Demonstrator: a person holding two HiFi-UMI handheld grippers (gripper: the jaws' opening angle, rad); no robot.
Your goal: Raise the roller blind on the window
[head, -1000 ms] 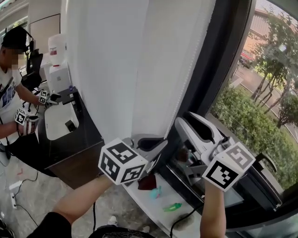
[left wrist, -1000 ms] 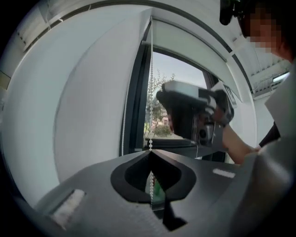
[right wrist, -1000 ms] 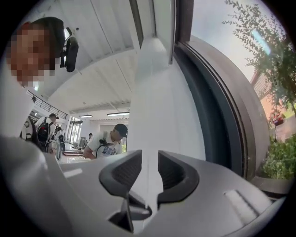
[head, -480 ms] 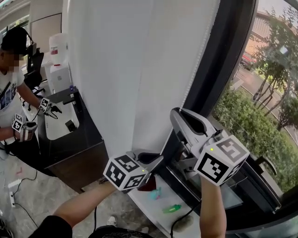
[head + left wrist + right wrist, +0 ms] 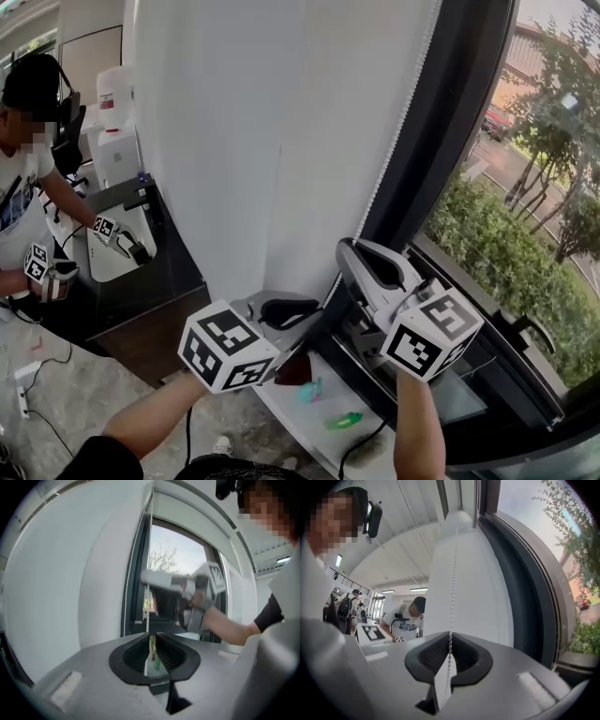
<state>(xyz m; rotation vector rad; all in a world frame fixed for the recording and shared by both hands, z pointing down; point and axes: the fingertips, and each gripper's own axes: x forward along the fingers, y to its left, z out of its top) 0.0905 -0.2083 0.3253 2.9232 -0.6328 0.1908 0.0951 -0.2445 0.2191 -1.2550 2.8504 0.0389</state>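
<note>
White sill [image 5: 302, 424] carries what looks like a green bottle [image 5: 345, 420].

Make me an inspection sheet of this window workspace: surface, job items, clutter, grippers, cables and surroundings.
Surface: white sill below the window, partly occupied.
Job's things: white roller blind hangs down; bead chain runs along its right edge.
Clutter: dark red object, teal item and green item on the sill; too small to identify.
Grippers: left gripper fingers opening, chain passing between them unpressed; right gripper fingers closing, pinching the chain higher up.
Cables: black cable curls over the sill's near end.
Surroundings: dark window frame, shrubs outside; another person at a dark counter on the left.
</note>
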